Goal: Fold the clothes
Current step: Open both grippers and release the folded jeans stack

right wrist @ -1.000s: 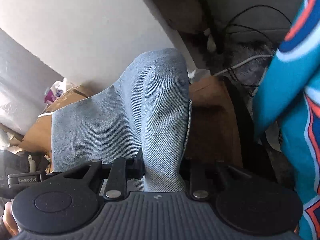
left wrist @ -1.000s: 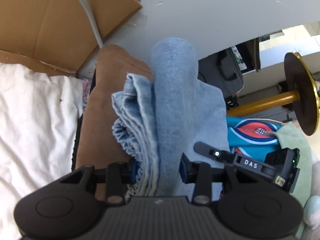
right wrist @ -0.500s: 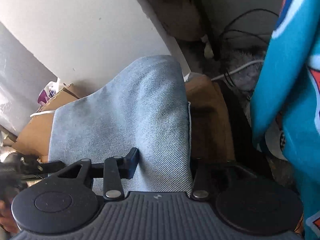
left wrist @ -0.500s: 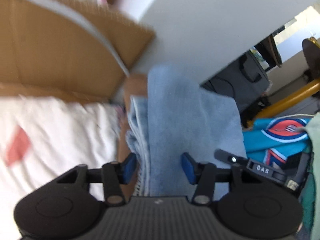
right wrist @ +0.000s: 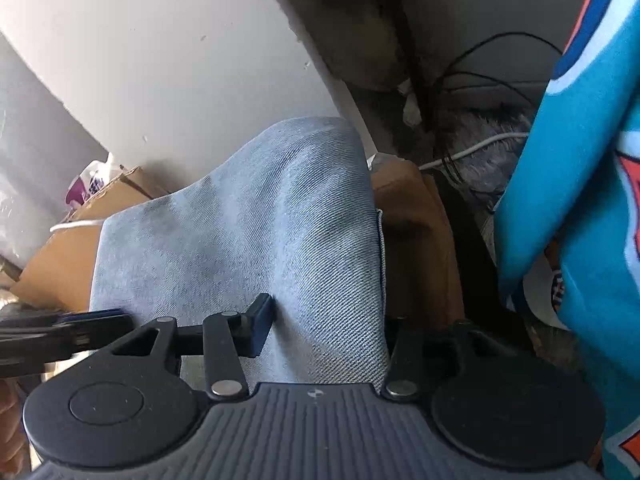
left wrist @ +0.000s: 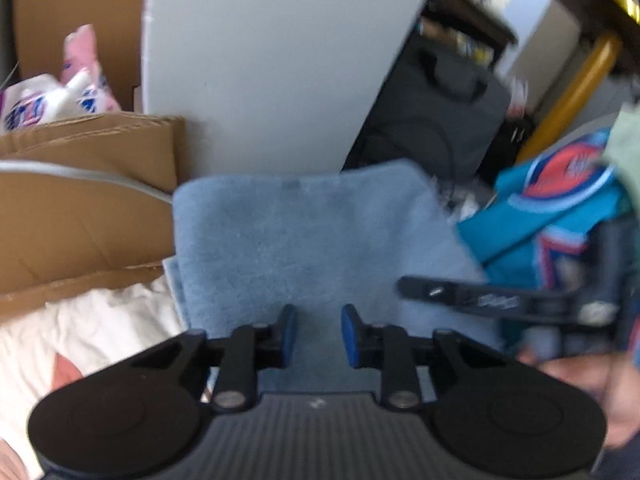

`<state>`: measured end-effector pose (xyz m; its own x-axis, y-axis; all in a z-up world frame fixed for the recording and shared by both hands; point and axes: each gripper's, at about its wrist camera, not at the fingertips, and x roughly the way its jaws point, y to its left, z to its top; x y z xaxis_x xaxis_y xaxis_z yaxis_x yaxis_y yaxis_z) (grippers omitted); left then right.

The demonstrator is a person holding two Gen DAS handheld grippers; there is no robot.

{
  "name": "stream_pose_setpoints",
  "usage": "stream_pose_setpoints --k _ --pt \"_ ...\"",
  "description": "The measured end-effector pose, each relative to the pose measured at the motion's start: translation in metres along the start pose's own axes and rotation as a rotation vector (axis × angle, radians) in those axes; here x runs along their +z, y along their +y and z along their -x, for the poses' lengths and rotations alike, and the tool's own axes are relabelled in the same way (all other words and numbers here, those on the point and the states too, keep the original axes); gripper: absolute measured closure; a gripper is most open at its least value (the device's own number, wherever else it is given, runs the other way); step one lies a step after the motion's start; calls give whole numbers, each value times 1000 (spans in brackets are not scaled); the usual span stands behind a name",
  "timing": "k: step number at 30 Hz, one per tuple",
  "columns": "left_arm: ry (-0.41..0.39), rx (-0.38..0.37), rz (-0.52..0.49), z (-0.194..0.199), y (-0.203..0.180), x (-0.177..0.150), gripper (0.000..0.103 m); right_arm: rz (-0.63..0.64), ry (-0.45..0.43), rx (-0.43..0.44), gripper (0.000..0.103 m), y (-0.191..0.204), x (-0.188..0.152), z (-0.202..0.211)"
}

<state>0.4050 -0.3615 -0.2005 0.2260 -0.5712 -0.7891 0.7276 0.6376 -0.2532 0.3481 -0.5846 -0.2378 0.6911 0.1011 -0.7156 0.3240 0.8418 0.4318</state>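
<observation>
Denim garment [left wrist: 316, 236], pale blue, lies folded straight ahead of your left gripper [left wrist: 317, 336], whose blue pads stand apart with nothing between them. Your right gripper [right wrist: 324, 320] is spread wide across the denim's edge, not pinching. Teal jersey [right wrist: 576, 184] hangs at 3 o'clock.

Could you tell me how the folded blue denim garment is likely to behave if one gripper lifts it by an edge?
The blue denim garment would probably sag and partly unfold, since it drapes in soft humps. Its dense twill weave suggests it is fairly heavy, not slippery.
</observation>
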Motion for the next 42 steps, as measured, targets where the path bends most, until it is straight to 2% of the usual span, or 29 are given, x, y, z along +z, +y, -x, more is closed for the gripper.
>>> stream_pose_setpoints --k 2,6,9,12,14,16,17,21,24,25,26,28,31,33,35,42 --pt "8 57 -56 -11 -2 0 100 33 -19 -11 52 1 -2 7" --pt "7 53 -44 -17 18 0 100 106 -91 -93 51 7 -2 26" --pt "-8 82 -83 -24 21 -3 100 148 -142 -97 53 15 1 36" --pt "-24 109 -81 -27 25 -10 100 189 -129 -72 53 28 7 28" --pt "-27 116 -72 -31 29 -11 100 218 -116 -85 53 36 11 18" --pt "-25 101 -31 -32 36 -11 100 239 -111 -106 54 43 17 7" --pt "-24 87 -22 -32 39 -10 100 249 -110 -114 59 47 20 2" --pt "-28 38 -17 -29 47 -9 100 301 -118 -86 63 64 32 -5" --pt "-44 3 -54 -26 50 -8 100 351 -52 -122 65 65 36 -26" --pt "-58 5 -88 -26 48 -7 100 358 -29 -142 74 62 36 -34" --pt "-85 31 -156 -25 44 -8 100 358 -15 -151 78 58 35 -40" --pt "-122 65 -260 -24 37 -9 100 354 7 -167 78 50 34 -50" --pt "-149 110 -355 -26 27 -9 100 328 -33 -171 78 47 43 -48" --pt "-176 156 -375 -26 25 -7 98 328 -56 -177 78 45 47 -46" --pt "-188 165 -347 -28 32 -3 92 336 -69 -183 77 43 51 -46" --pt "-147 165 -229 -53 61 15 92 321 -74 -168 75 35 65 -67"
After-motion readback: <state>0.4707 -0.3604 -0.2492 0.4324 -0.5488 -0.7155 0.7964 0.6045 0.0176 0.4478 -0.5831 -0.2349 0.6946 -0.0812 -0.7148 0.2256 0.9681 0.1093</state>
